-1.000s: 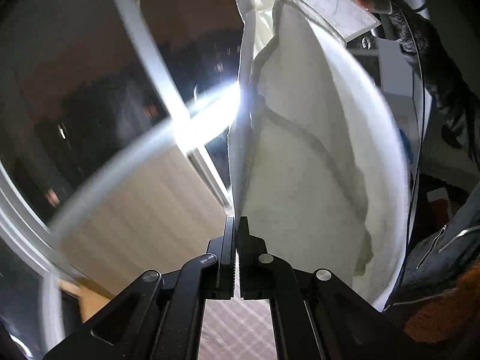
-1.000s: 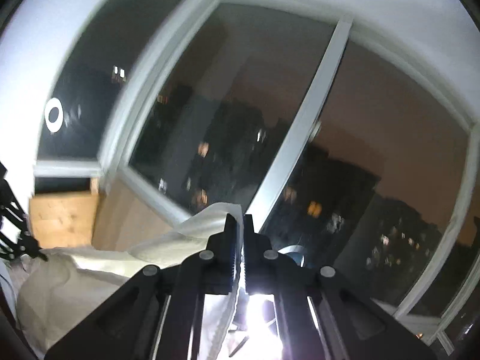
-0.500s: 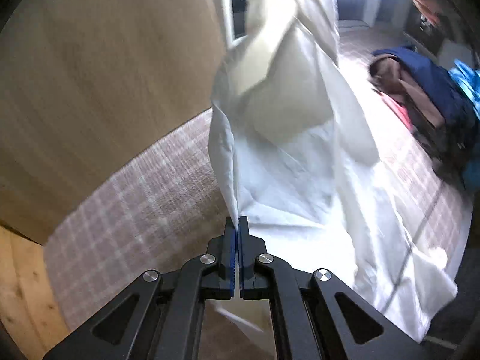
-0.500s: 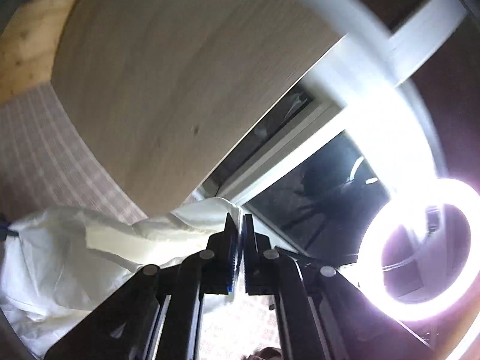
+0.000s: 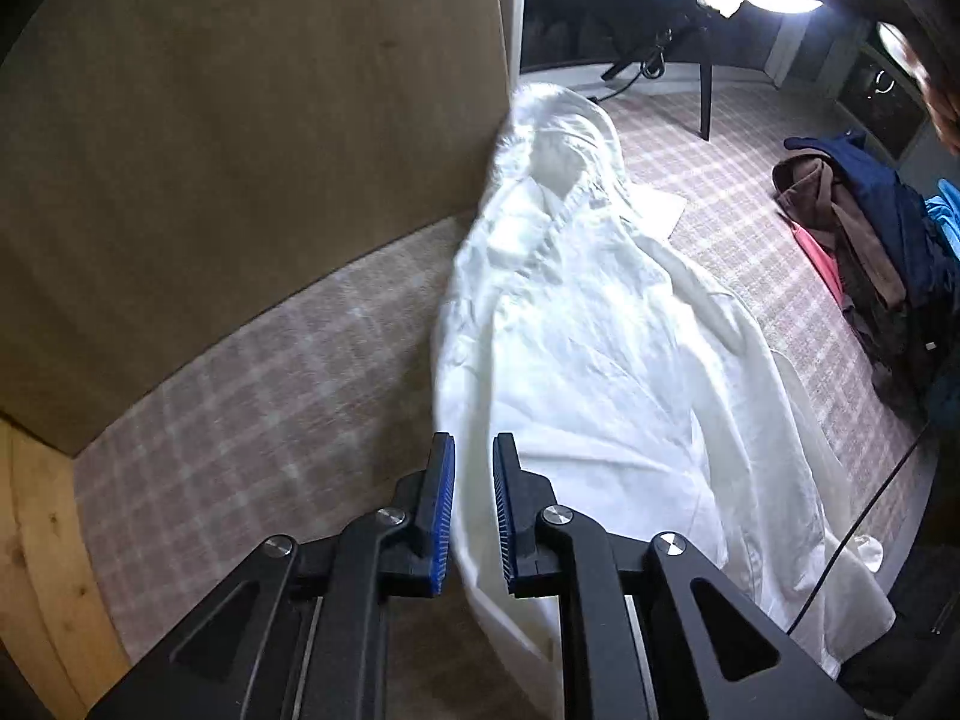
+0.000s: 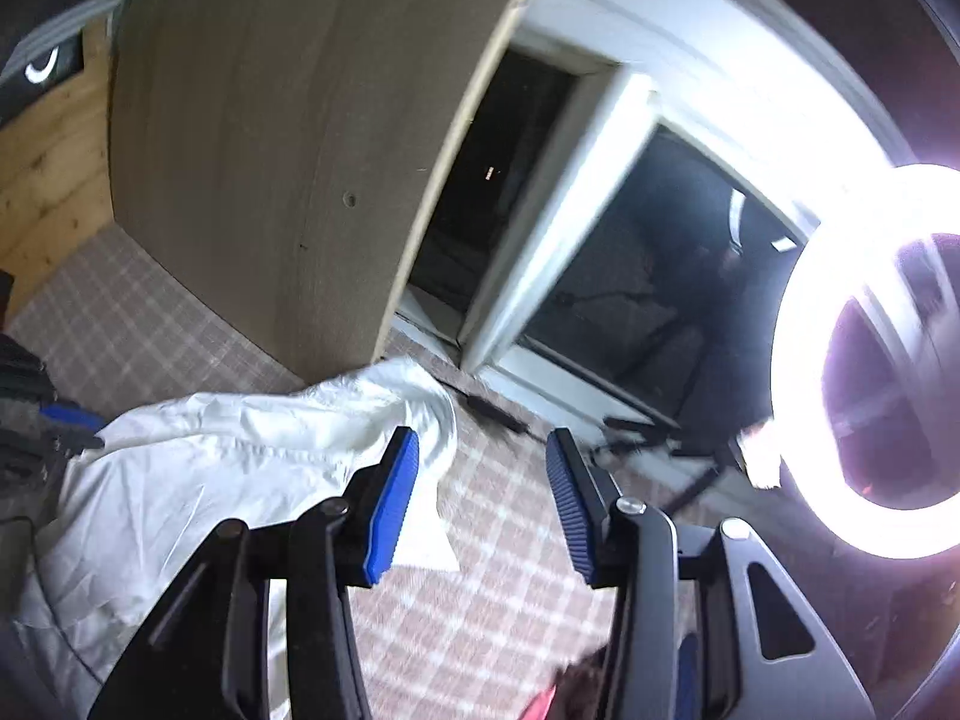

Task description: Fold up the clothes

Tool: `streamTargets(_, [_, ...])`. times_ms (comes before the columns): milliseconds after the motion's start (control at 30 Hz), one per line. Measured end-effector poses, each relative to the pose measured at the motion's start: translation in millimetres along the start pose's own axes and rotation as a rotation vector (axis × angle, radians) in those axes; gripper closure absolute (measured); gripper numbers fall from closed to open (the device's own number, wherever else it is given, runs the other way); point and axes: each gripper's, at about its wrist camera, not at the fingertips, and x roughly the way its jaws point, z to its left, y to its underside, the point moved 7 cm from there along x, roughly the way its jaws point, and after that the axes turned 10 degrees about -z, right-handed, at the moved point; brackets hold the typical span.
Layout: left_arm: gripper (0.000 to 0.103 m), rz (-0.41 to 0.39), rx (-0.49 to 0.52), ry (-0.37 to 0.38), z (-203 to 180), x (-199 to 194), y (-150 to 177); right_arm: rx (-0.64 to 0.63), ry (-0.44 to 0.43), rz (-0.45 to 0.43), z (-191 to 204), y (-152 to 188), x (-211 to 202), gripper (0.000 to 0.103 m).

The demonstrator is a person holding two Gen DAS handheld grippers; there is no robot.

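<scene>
My left fingers (image 5: 474, 468) are opening over the shirt's (image 5: 600, 348) edge on the carpet (image 5: 240, 420); my right fingers (image 6: 480, 462) are opening, empty.

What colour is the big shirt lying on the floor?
White. The shirt shows best in the left wrist view, spread on the checked carpet.

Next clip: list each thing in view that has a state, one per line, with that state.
white shirt: spread lengthwise on the checked carpet, rumpled, not yet folded
left hand-held gripper: jaws opening, shirt edge lies in the gap between the pads
right hand-held gripper: jaws opening, nothing between them, shirt beside its left finger
pile of clothes: heaped, unfolded, apart from the shirt
ring light: switched on
</scene>
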Motion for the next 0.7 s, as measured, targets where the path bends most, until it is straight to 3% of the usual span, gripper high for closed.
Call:
streamTargets(67, [0.09, -0.009, -0.006, 0.009, -0.1, -16.5, 8.2, 0.033, -0.058, -0.009, 5.3, 23.7, -27.1, 0.059])
streamTargets(133, [0.084, -0.018, -0.023, 0.023, -0.2, -46.1, 32.1, 0.057, -0.122, -0.004, 17.1, 53.4, -40.4, 0.056])
streamTargets(367, [0.079, 0.052, -0.111, 0.104, -30.5, -94.3, 134.7, 0.231, -0.367, 0.135, 99.5, 201.6, -79.6, 0.054])
streamTargets(567, [0.077, 0.184, -0.22, 0.185, -67.3, -98.7, 228.3, 0.328, -0.403, 0.221, 123.1, 267.4, -107.5, 0.054])
streamTargets(700, [0.076, 0.129, -0.272, 0.149, -57.0, -141.8, 247.9, 0.399, -0.294, 0.165, 63.3, 276.7, -171.3, 0.054])
